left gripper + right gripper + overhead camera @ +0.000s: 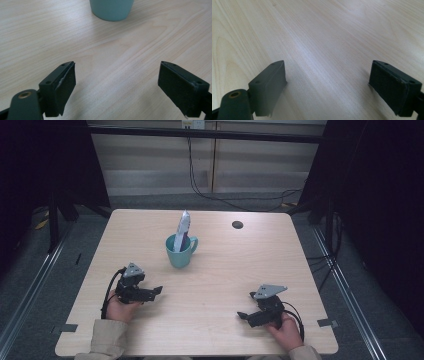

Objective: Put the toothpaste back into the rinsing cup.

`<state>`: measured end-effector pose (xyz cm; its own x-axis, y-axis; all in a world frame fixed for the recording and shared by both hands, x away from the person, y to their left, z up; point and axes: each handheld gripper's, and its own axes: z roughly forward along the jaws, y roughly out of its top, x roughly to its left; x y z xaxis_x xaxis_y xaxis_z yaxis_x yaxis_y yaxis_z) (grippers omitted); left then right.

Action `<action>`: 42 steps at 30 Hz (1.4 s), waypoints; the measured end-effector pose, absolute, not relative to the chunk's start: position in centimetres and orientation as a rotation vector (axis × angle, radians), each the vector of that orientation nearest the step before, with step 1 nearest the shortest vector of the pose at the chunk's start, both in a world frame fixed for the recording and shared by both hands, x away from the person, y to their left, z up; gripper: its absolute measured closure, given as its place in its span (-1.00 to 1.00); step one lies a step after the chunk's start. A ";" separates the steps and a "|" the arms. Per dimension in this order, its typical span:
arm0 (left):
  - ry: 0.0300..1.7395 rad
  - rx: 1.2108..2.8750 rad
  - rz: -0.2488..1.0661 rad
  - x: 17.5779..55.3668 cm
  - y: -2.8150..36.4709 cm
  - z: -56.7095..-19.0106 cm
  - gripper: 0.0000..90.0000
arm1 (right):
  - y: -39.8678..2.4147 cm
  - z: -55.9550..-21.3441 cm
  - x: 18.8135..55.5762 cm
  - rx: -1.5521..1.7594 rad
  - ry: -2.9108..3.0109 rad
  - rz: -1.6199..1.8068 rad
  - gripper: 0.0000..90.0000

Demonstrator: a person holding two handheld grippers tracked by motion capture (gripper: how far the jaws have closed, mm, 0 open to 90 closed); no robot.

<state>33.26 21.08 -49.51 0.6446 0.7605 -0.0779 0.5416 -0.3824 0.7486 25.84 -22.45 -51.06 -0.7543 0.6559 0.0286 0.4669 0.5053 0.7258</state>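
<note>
A teal mug (179, 252) holding a packet (182, 231) stands beyond both claws.

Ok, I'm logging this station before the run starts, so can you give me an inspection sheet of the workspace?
Surface: pale wooden table, with a small dark round spot near the far edge.
Job's things: teal mug standing upright, handle to the right; a white and purple packet stands in it, leaning and sticking out above the rim.
Clutter: nothing seen.
Grippers: left gripper open, holding nothing, low over the table near the mug; right gripper open, holding nothing, over bare table.
Cables: black cables on the floor beyond the table; one trails from each gripper.
Surroundings: grey floor, dark curtains at both sides, pale panelled wall behind.
</note>
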 end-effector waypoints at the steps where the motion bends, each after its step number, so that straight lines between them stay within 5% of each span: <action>1: 1.011 2.085 0.359 33.2 21.1 -49.5 -0.67 | -22.5 -51.1 25.8 0.952 2.499 1.091 -0.71; 42: 0.991 2.166 0.406 32.2 21.0 -50.9 -0.77 | -22.5 -51.1 25.8 0.954 2.500 1.091 -0.71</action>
